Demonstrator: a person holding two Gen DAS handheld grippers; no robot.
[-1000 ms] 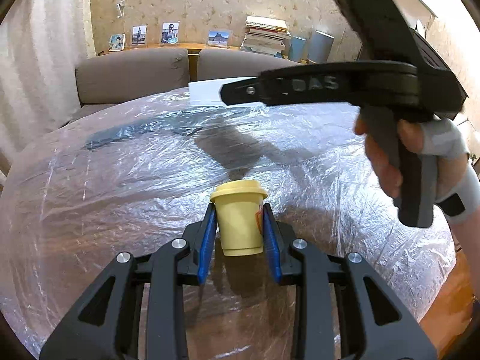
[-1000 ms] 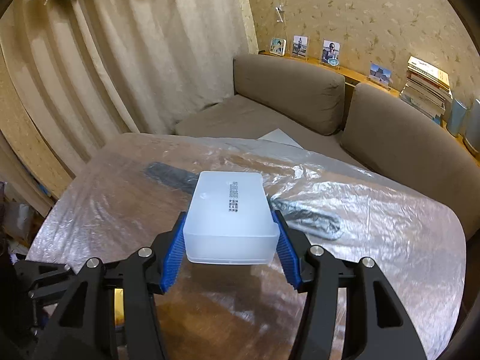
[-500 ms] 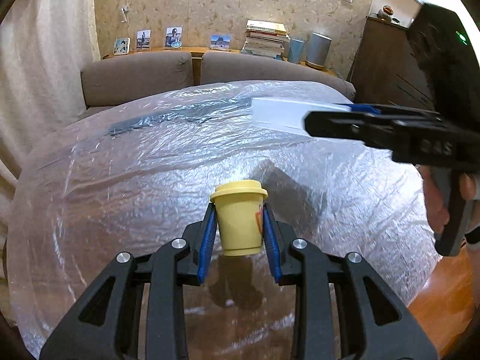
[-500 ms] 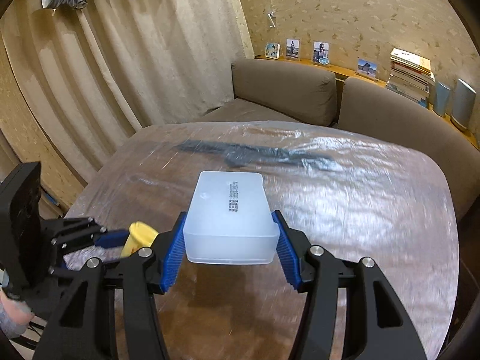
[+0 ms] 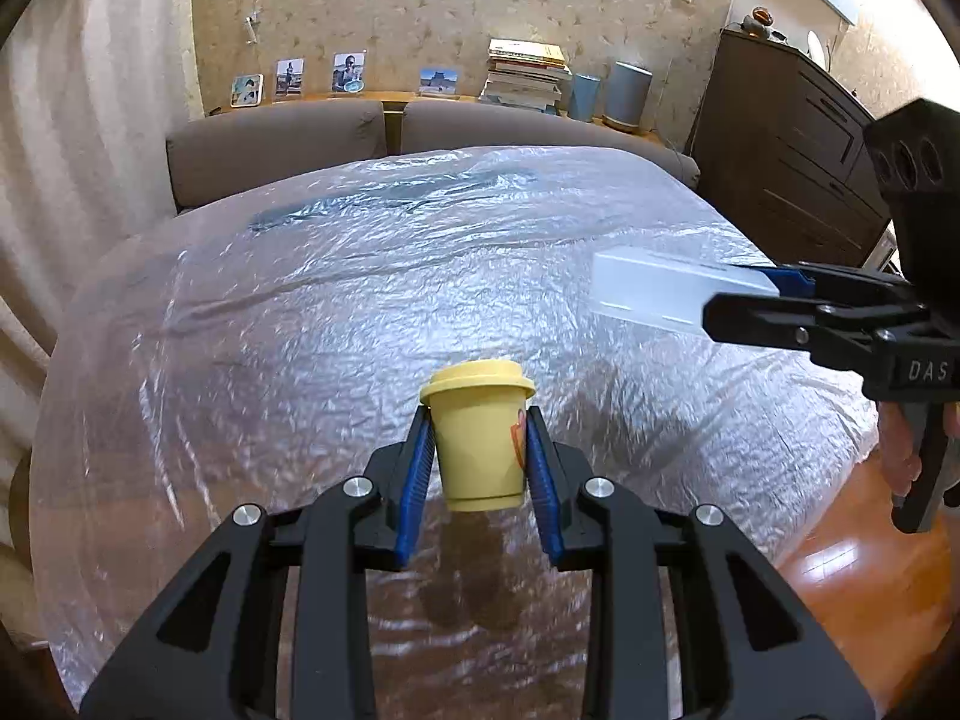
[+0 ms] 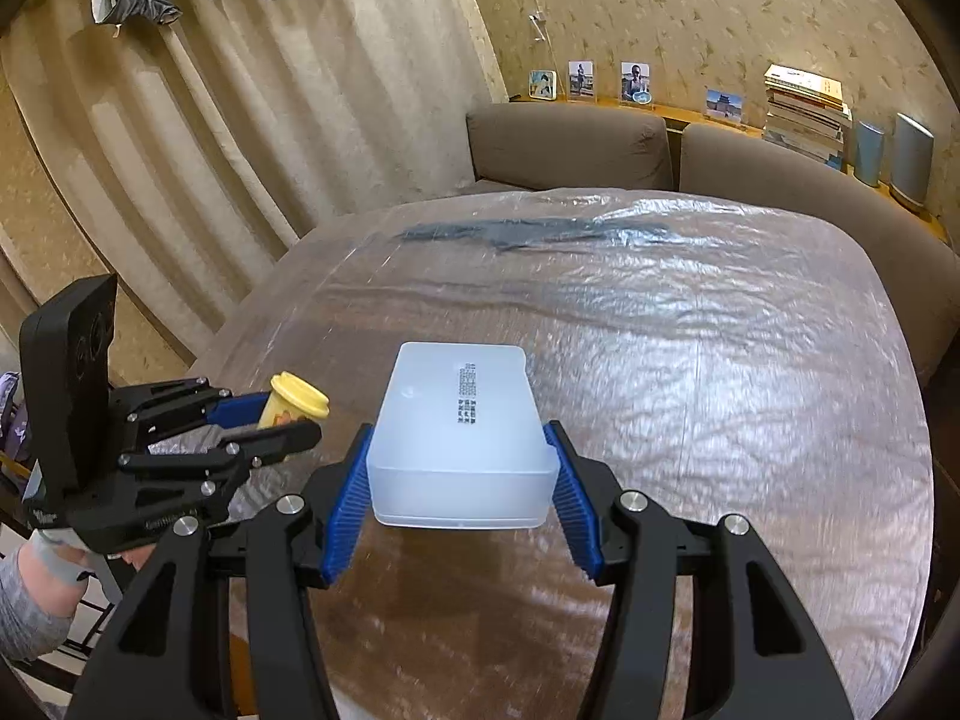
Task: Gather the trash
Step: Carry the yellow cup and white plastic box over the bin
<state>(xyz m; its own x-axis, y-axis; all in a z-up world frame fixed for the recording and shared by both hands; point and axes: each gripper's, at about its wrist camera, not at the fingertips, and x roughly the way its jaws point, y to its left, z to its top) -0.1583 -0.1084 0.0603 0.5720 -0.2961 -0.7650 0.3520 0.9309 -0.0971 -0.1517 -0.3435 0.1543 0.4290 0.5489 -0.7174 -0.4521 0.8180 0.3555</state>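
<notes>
A small yellow lidded cup (image 5: 478, 438) hangs above the plastic-covered table (image 5: 336, 312), pinched between the blue pads of my left gripper (image 5: 478, 459), which is shut on it. My right gripper (image 6: 459, 474) is shut on a translucent white plastic box (image 6: 459, 420) with a printed label on top, also lifted off the table. In the left wrist view the box (image 5: 666, 294) and the right gripper (image 5: 774, 300) enter from the right edge. In the right wrist view the left gripper (image 6: 282, 417) with the yellow cup (image 6: 294, 405) sits at the lower left.
A dark crumpled strip (image 6: 516, 234) lies under the plastic at the table's far side. A brown sofa (image 5: 282, 144) stands behind the table, with photos and a stack of books (image 5: 522, 81) on the ledge. A dark cabinet (image 5: 786, 144) is at right, curtains at left.
Both grippers have drawn back toward the near edge with their loads, so more of the table shows. The right gripper has slid from the upper middle to the right edge of the left wrist view.
</notes>
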